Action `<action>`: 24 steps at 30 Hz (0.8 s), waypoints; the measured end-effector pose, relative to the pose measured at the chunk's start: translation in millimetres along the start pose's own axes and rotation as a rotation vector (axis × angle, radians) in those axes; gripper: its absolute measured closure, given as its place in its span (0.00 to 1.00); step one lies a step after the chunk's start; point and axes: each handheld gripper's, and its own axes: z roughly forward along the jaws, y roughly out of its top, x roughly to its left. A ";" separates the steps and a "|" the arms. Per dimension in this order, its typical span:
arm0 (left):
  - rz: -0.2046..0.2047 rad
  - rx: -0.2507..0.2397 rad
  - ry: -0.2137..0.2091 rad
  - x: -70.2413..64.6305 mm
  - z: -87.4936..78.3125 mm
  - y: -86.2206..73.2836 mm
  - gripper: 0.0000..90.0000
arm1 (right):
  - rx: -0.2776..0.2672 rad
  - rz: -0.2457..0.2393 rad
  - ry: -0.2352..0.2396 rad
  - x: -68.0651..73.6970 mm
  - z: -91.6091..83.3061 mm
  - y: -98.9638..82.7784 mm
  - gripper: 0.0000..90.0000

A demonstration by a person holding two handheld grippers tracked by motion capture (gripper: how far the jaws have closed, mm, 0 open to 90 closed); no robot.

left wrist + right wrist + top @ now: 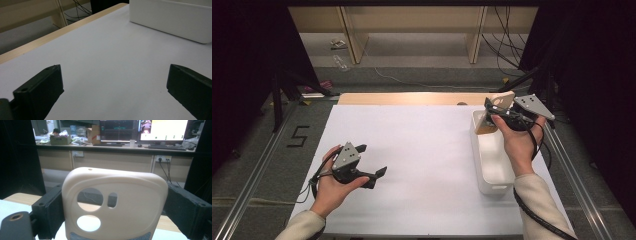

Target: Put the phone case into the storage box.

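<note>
Right hand-held gripper [498, 111] has its jaws clamped on both sides of a beige phone case [115, 205], held up over the far end of the white bin [493, 167]. Left hand-held gripper [371, 162] sits wide apart above the table [422, 150], holding nothing.

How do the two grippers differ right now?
The left gripper is open and empty; the right gripper is shut on a beige phone case. The left sits low over the white table; the right is raised above the white bin. Both have black jaws and a grey plate.
</note>
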 end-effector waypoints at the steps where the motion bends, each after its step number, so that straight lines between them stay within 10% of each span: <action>1: 0.000 0.000 0.000 0.2 0.0 0.0 0.00 | -0.003 -0.001 -0.002 -0.4 0.7 0.2 0.13; 24: -0.008 -0.005 0.003 1.8 -0.4 0.0 0.00 | 0.023 -0.017 -0.025 -7.9 11.6 4.4 0.13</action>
